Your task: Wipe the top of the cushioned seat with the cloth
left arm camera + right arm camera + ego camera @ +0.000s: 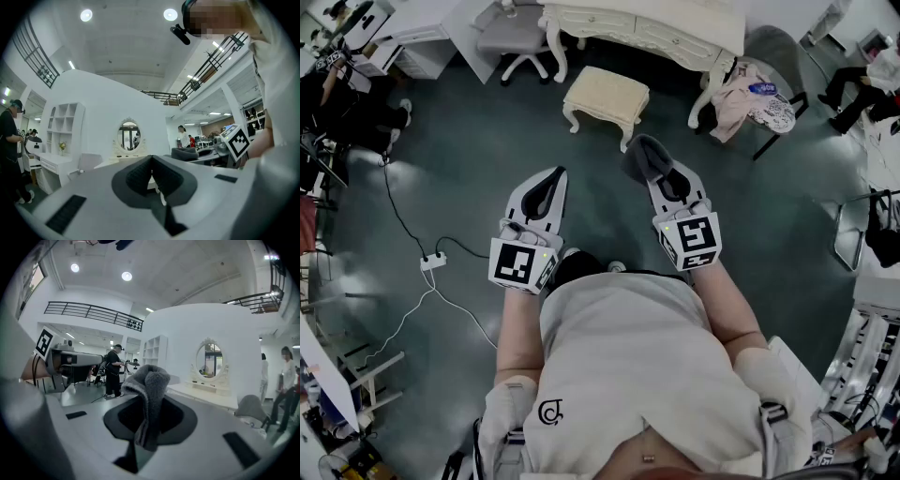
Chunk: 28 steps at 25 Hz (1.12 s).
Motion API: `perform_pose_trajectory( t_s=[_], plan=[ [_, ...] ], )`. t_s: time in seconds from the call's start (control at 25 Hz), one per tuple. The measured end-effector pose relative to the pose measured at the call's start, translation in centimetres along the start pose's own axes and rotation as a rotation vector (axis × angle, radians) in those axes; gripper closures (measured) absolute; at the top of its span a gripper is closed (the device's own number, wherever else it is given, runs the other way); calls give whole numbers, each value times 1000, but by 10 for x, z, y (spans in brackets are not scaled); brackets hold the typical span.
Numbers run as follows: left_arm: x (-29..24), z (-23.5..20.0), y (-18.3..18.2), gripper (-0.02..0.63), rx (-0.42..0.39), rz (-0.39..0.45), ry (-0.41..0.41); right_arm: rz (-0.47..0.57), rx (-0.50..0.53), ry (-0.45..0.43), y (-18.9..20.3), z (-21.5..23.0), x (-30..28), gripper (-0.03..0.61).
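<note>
A cream cushioned stool with carved white legs stands on the dark floor ahead of me, in front of a white dressing table. My right gripper is shut on a grey cloth, which bunches up past its jaws. It is held short of the stool's near right corner, not touching it. My left gripper is shut with nothing in it and hangs lower left of the stool. In the left gripper view its dark jaw pads meet, with an oval mirror far behind.
A grey swivel chair stands left of the dressing table. A round side table with pink clothing is at the right. A power strip and cables lie on the floor at my left. People stand around the room's edges.
</note>
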<state>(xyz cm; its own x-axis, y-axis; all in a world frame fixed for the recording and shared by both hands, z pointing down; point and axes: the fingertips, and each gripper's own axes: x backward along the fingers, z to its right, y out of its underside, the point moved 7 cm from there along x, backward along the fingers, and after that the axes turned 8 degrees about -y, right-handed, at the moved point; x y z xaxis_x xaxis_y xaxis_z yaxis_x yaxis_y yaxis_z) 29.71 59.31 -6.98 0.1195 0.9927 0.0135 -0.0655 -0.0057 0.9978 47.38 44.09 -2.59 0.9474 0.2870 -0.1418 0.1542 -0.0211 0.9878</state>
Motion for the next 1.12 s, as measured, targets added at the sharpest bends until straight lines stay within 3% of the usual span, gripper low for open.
perform_pose_trajectory(
  t_s=[0.64, 1.12],
  plan=[
    [-22, 5, 9, 601, 3, -10, 31, 6, -42, 2, 9, 18, -7, 511],
    [-79, -24, 21, 601, 8, -41, 78, -33, -90, 63, 18, 57, -50, 508]
  ],
)
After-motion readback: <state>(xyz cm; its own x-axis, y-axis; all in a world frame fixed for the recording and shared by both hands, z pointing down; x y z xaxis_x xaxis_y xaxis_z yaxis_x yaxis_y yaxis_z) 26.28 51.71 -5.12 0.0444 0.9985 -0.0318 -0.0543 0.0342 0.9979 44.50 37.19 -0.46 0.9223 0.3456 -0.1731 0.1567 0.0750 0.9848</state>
